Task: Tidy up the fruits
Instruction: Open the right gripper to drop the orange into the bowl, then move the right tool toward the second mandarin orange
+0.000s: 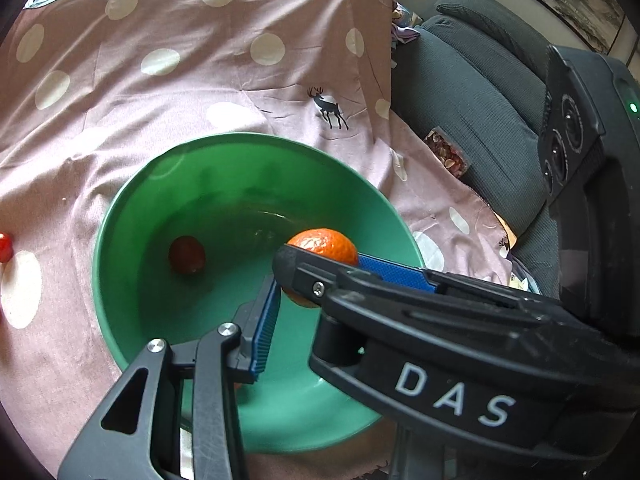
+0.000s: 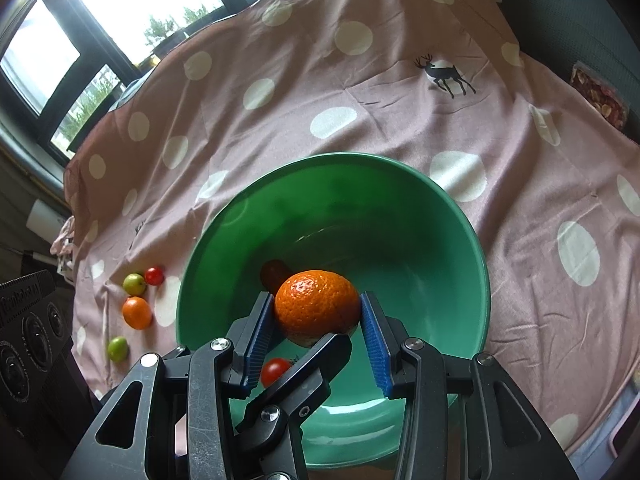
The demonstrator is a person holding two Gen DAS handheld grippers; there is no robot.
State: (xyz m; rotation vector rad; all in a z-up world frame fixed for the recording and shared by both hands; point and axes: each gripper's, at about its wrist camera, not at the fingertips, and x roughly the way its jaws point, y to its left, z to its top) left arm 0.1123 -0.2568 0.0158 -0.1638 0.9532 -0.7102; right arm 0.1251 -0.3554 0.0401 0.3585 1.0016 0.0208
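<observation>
A green bowl (image 2: 460,240) sits on a pink polka-dot cloth (image 2: 360,100). My right gripper (image 2: 318,312) is shut on a mandarin (image 2: 316,304) and holds it over the bowl. The mandarin (image 1: 328,246) also shows in the left wrist view, between blue pads. A dark red fruit (image 1: 187,254) and a cherry tomato (image 2: 275,371) lie in the bowl. My left gripper (image 2: 316,346) reaches in from the left, below the mandarin; whether it is open or shut does not show. Its black finger (image 2: 316,364) crosses the right wrist view.
On the cloth left of the bowl lie a second mandarin (image 2: 137,312), two green fruits (image 2: 134,283) (image 2: 117,347) and a red tomato (image 2: 154,275). A grey armchair (image 1: 480,100) stands to the right. Windows (image 2: 60,60) are behind.
</observation>
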